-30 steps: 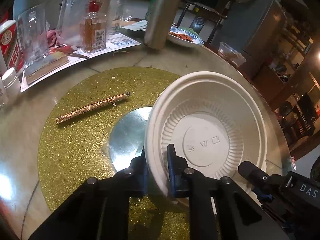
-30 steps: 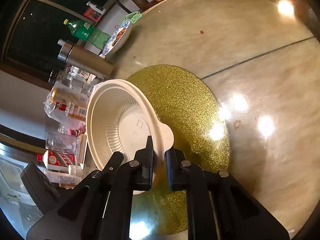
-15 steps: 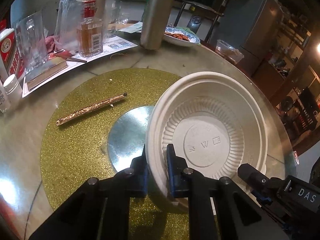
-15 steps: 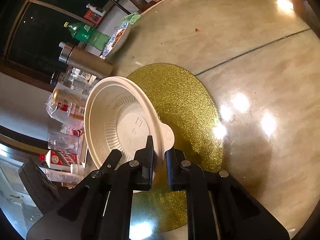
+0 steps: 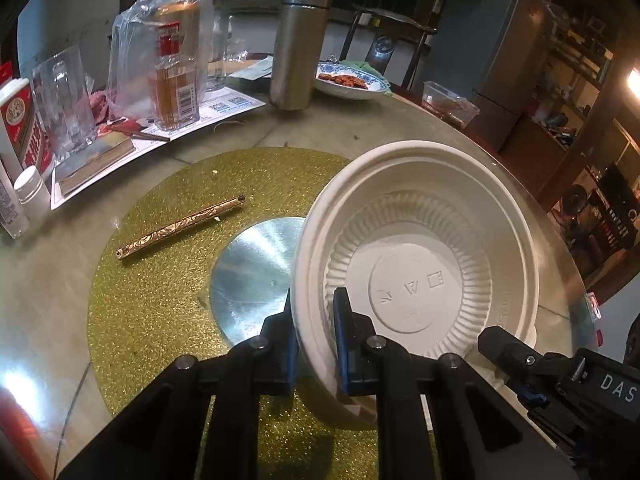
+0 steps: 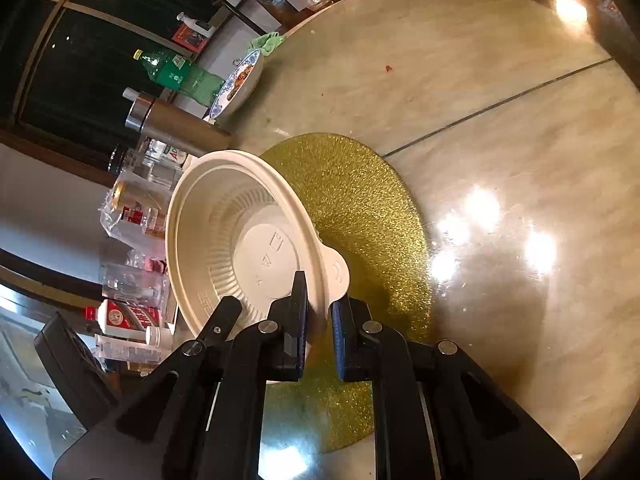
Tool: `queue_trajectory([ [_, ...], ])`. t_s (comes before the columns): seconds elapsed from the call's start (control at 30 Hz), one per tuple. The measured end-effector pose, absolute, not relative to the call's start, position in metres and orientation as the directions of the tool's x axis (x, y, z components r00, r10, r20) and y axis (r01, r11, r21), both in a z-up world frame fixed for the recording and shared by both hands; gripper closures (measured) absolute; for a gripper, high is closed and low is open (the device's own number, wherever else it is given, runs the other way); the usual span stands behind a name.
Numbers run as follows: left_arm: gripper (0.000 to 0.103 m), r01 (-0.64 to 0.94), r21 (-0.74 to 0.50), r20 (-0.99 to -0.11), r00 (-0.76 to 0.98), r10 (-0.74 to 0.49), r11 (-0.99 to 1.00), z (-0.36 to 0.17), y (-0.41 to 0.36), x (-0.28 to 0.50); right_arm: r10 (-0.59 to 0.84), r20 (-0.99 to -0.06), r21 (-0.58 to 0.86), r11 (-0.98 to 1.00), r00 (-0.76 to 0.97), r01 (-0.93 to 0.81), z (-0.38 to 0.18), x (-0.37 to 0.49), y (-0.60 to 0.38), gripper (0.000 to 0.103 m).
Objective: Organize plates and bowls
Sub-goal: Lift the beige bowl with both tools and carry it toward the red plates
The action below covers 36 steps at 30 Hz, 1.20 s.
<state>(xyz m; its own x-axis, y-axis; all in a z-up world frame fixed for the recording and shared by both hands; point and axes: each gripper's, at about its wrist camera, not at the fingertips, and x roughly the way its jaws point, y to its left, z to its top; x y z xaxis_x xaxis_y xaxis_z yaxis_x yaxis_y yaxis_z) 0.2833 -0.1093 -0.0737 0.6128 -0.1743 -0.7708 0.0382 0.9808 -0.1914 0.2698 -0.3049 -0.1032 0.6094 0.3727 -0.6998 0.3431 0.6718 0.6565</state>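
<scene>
The round marble counter point(image 5: 60, 280) carries a glittering gold turntable mat point(image 5: 160, 300) with a silver disc point(image 5: 248, 276) at its centre. Above the mat hangs a cream disposable bowl point(image 5: 420, 240) — both grippers clamp its rim, left gripper point(image 5: 314, 312) on one side, right gripper point(image 6: 318, 300) beside the tab. An ornate gold stick point(image 5: 180, 226) lies on the mat.

A home dining room, by the look of it: a round marble tabletop point(image 5: 328, 136) with a gold glitter turntable point(image 5: 160, 280) at its centre. Beyond the turntable stand a steel flask point(image 5: 298, 48), a liquor bottle point(image 5: 174, 84) (bagged in plastic) and a blue-rimmed dish of food point(image 5: 352, 82); past these, a chair point(image 5: 384, 36) and a grey fridge point(image 5: 500, 52).
</scene>
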Motion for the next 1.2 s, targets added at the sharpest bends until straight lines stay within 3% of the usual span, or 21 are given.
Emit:
queue_trajectory([
  [1.2,0.088,0.091,-0.137,-0.716,0.679,-0.162,0.986,-0.050,-0.128,0.260,0.344,-0.680,0.657,0.678,0.648,0.330,-0.078,0.245,-0.315,0.092],
])
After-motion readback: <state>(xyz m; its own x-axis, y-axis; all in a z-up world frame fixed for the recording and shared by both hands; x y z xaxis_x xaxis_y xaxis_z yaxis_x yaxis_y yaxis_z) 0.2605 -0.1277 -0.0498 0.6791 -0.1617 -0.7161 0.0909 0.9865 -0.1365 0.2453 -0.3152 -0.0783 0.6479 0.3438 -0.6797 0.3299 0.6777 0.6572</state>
